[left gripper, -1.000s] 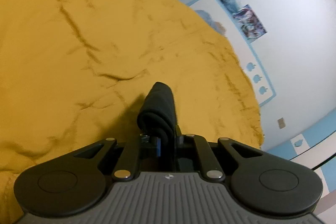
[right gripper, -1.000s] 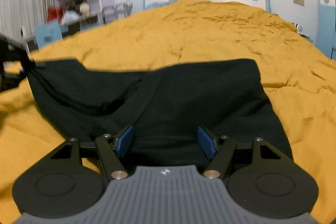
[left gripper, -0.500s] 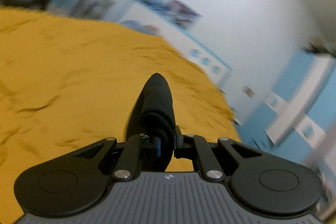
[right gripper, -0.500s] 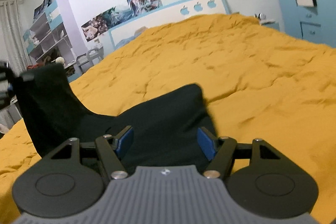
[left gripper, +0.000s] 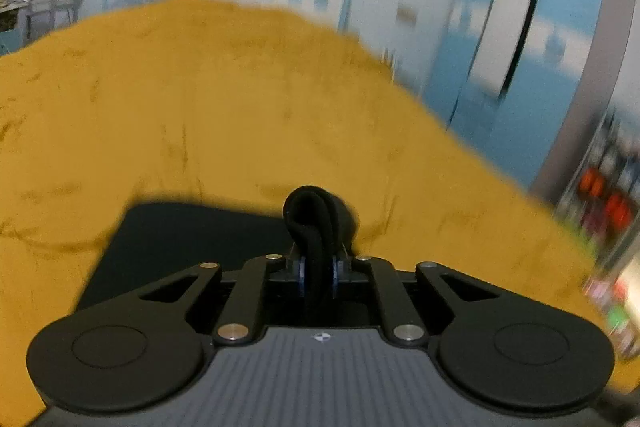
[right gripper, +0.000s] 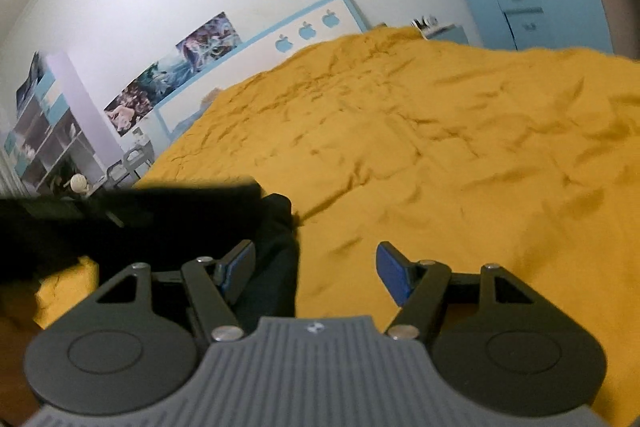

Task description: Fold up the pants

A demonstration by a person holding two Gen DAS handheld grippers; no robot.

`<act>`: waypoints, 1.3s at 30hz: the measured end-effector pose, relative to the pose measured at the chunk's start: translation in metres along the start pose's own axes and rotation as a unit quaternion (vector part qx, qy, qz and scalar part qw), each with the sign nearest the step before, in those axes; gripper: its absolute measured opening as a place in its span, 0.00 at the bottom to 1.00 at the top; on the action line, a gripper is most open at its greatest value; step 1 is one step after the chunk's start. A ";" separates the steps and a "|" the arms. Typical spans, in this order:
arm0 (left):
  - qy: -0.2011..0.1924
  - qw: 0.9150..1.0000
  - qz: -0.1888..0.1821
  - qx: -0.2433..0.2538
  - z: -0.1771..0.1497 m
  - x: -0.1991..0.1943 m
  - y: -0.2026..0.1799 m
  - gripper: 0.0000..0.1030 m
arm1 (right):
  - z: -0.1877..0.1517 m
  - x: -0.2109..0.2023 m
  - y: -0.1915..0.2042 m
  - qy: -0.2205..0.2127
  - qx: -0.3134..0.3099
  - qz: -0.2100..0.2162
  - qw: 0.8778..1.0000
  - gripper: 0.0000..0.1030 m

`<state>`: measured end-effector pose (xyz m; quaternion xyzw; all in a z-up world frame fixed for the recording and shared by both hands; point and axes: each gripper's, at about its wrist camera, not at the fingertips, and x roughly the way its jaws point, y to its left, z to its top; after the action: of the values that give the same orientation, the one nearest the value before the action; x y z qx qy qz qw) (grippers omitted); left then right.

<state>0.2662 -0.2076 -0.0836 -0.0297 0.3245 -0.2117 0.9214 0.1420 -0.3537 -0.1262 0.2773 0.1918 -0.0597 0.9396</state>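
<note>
1. In the left wrist view, the black pants point(left gripper: 192, 247) occupy the lower left of the frame as a flat dark panel on the yellow bedspread point(left gripper: 240, 99). The panel's upper edge runs straight; its left edge slants down toward my linkage.
2. My left gripper point(left gripper: 317, 273) sits at lower centre, pressed together on a bunched fold of the pants. The bunch bulges up just above the fingertips.
3. Bare bedspread fills the upper left and centre of this view. Its right edge falls away toward the blue wardrobe point(left gripper: 492, 39) at upper right. This view is motion-blurred.
4. In the right wrist view, the pants point(right gripper: 160, 223) cross the left middle of the frame as a dark band. The band's right end stops just left of centre.
5. My right gripper point(right gripper: 316, 269) at lower centre stands apart, with nothing between the blue pads point(right gripper: 394, 275). The left pad lies over dark cloth; whether it touches, I cannot tell.
6. Wrinkled open bedspread point(right gripper: 460, 155) spans the centre and right, up to the headboard point(right gripper: 304, 27) in the upper middle.
</note>
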 end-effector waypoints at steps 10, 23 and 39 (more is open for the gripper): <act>0.051 0.990 -0.004 0.128 -0.026 -0.036 0.001 0.67 | 0.000 0.007 -0.004 0.024 0.011 0.015 1.000 0.63; 0.016 0.989 0.014 -0.146 -0.023 -0.062 0.187 0.75 | 0.011 0.017 0.064 0.083 -0.054 0.014 0.995 0.63; 0.036 0.981 -0.039 -0.185 -0.045 -0.039 0.187 0.75 | 0.018 0.074 0.121 0.149 -0.119 -0.039 0.981 0.58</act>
<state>0.2809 -0.0182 -0.1324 -0.2051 0.3892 -0.1846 0.8788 0.2426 -0.2623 -0.0815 0.1618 0.3464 -0.0309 0.9235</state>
